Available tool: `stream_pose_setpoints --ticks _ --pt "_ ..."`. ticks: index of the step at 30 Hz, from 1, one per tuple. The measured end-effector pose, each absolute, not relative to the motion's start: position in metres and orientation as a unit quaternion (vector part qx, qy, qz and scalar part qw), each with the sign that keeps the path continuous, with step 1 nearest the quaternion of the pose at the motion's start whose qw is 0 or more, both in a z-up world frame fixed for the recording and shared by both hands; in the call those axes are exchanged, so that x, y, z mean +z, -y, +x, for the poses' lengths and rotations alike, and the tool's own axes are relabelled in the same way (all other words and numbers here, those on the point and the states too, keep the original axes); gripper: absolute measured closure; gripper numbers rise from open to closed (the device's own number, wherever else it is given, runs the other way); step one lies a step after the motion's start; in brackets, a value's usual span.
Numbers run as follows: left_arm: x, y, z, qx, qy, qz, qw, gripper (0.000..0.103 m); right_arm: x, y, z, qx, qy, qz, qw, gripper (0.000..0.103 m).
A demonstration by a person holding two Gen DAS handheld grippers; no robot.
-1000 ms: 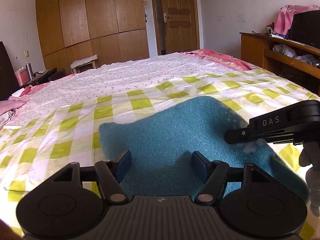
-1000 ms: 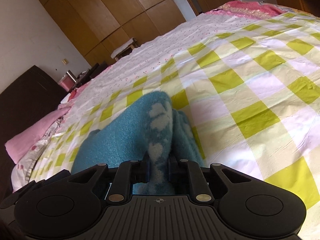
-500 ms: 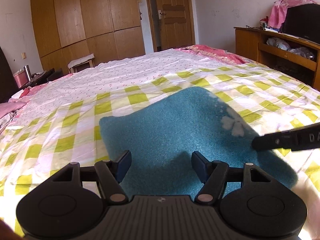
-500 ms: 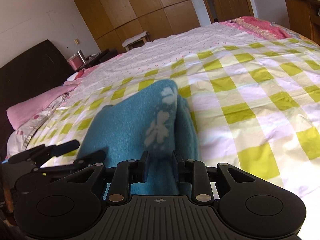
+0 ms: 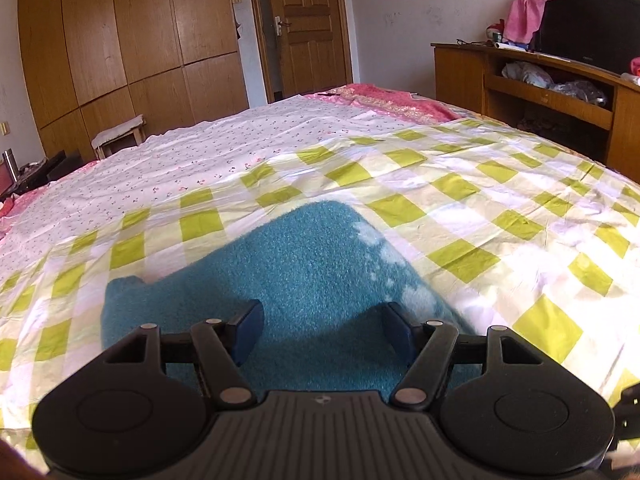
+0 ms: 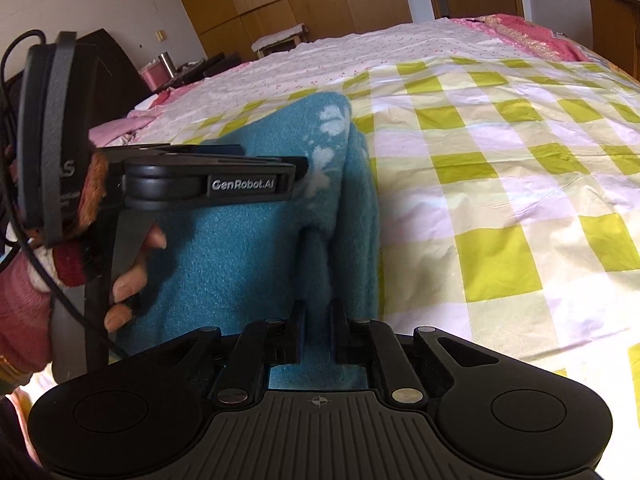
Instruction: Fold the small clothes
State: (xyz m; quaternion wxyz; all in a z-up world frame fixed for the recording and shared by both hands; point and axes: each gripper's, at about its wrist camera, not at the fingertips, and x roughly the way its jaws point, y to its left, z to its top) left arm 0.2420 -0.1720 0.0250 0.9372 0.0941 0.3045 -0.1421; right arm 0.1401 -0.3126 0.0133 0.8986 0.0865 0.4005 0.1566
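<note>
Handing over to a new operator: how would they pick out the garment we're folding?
Find the bed with the green-and-white checked sheet. On its near part lies a fuzzy teal garment, the only plain-coloured cloth there, with pale flower prints along its right edge. The right tongs are pinching that edge.

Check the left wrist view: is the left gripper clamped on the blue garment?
No: the left gripper has its fingers spread wide apart above the blue garment, with open cloth showing between them.
</note>
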Motion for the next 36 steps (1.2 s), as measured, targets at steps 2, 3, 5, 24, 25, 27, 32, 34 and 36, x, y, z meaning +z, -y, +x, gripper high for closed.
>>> stream_pose_setpoints --ticks 2,3,5,24,25,27,32,34,36 --pt "0.022 0.176 0.25 -0.137 -0.312 0.091 0.936 0.031 0.009 0.314 0.139 0.158 -0.404 0.097 0.896 0.095" --pt "0.021 0.178 0.252 -0.134 -0.312 0.092 0.936 0.031 0.006 0.315 0.139 0.16 -0.406 0.1 0.894 0.095" --pt "0.019 0.183 0.253 -0.128 -0.308 0.099 0.937 0.03 0.006 0.316 0.141 0.161 -0.408 0.106 0.892 0.095" --pt "0.042 0.14 0.2 -0.129 -0.299 0.078 0.942 0.031 0.024 0.322 0.138 0.169 -0.372 0.122 0.905 0.085" --pt "0.04 0.136 0.197 -0.122 -0.301 0.078 0.943 0.031 0.024 0.324 0.139 0.168 -0.37 0.128 0.905 0.085" --pt "0.038 0.128 0.192 -0.109 -0.305 0.074 0.943 0.031 0.022 0.325 0.143 0.17 -0.374 0.137 0.901 0.085" --pt "0.033 0.121 0.182 -0.092 -0.31 0.101 0.941 0.031 0.016 0.305 0.148 0.162 -0.382 0.078 0.907 0.086" --pt "0.036 0.119 0.18 -0.089 -0.312 0.098 0.941 0.031 0.017 0.306 0.15 0.159 -0.384 0.081 0.906 0.086" --pt "0.04 0.113 0.176 -0.085 -0.311 0.084 0.943 0.031 0.02 0.308 0.149 0.158 -0.377 0.092 0.908 0.086"
